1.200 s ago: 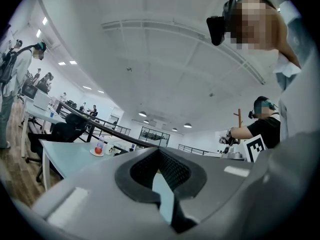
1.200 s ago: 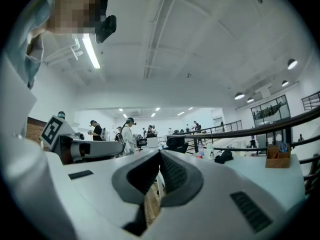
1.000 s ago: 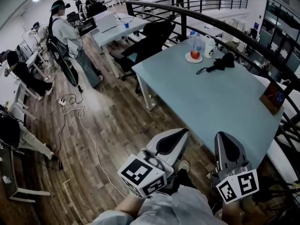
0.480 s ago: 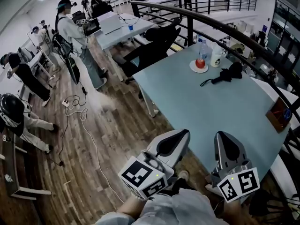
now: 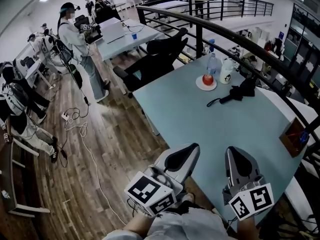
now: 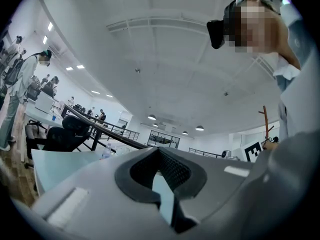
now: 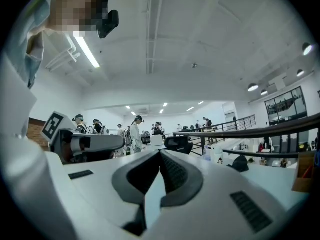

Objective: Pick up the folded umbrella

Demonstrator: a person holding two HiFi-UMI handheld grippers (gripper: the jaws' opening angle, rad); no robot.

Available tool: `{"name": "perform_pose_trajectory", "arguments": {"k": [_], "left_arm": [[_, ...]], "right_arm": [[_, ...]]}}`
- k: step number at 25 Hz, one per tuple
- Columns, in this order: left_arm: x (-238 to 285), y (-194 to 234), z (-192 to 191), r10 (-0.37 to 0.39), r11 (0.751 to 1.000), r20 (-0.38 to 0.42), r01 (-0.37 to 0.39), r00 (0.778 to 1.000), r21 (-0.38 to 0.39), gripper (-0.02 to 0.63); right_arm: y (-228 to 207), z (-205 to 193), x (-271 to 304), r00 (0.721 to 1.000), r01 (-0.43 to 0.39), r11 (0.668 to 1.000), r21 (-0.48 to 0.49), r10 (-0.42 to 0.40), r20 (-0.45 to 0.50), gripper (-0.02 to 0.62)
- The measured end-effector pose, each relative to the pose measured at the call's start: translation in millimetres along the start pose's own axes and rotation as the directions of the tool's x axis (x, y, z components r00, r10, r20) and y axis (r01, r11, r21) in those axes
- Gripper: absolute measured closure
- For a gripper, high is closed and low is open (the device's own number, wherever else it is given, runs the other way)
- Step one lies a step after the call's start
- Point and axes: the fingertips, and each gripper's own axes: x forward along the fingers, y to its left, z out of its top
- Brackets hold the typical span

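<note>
- The left gripper (image 5: 188, 152), low in the frame's centre, has its jaws drawn together to a thin slit with nothing between them.
- The right gripper (image 5: 233, 154) beside it is likewise closed and empty.
- Both hang over the near edge of the pale blue table (image 5: 200, 119).
- The folded umbrella (image 5: 238, 92), black, lies on the table at upper right, well apart from both grippers.
- Just left of it stand a plate with a red fruit (image 5: 206, 81), a bottle (image 5: 212, 64) and a mug (image 5: 227, 73).

Mug (image 5: 227, 73) print unreadable — too small, brown box (image 5: 294, 136) contents unclear
</note>
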Motion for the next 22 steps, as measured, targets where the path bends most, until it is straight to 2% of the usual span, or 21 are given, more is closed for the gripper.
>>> {"name": "perform_pose_trajectory", "arguments": {"k": [9, 22], "left_arm": [[46, -5, -9, -0.035, 0.999, -0.021, 0.035, 0.999, -0.005, 0.601], [84, -24, -17, -0.100, 0.995, -0.062, 0.101, 0.993, 0.015, 0.601]], "right_arm": [[-44, 1, -3, 0.999, 0.044, 0.999, 0.006, -0.044, -0.003, 0.595], [-87, 1, -19, 0.991, 0.130, 0.991, 0.034, -0.131, 0.023, 0.595]]}}
